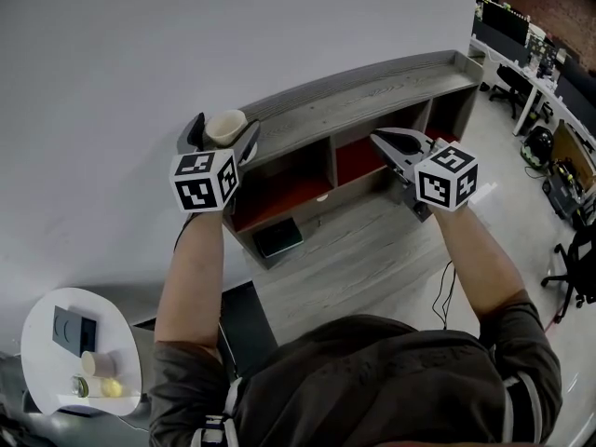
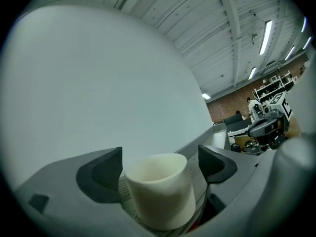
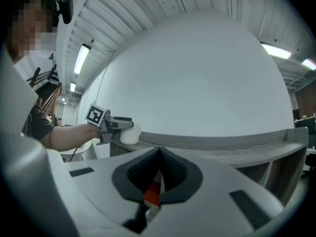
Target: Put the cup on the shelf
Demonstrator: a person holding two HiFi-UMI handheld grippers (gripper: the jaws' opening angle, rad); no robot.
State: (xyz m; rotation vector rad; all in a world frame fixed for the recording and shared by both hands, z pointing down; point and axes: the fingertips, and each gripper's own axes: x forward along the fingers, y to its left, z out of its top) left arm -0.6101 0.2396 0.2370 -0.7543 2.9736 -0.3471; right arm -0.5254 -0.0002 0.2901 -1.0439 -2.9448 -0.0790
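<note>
A cream cup point(image 1: 225, 127) stands upright on the left end of the grey wooden shelf top point(image 1: 372, 87). My left gripper point(image 1: 222, 134) is level with the cup and open, one jaw on each side of it. In the left gripper view the cup point(image 2: 160, 189) sits between the dark pads point(image 2: 101, 174), with a gap on its right side. My right gripper point(image 1: 379, 139) hovers in front of the shelf's middle, shut with nothing between its jaws. The right gripper view shows its pads meeting point(image 3: 159, 174) and, far left, the cup point(image 3: 130, 134) on the shelf point(image 3: 222, 142).
The shelf unit stands against a white wall point(image 1: 140, 45) and has red-lined compartments point(image 1: 358, 161) below its top. A dark box point(image 1: 277, 237) lies on the floor by it. A round white table point(image 1: 42, 343) with small items is at lower left. Office desks and chairs point(image 1: 559, 156) stand at right.
</note>
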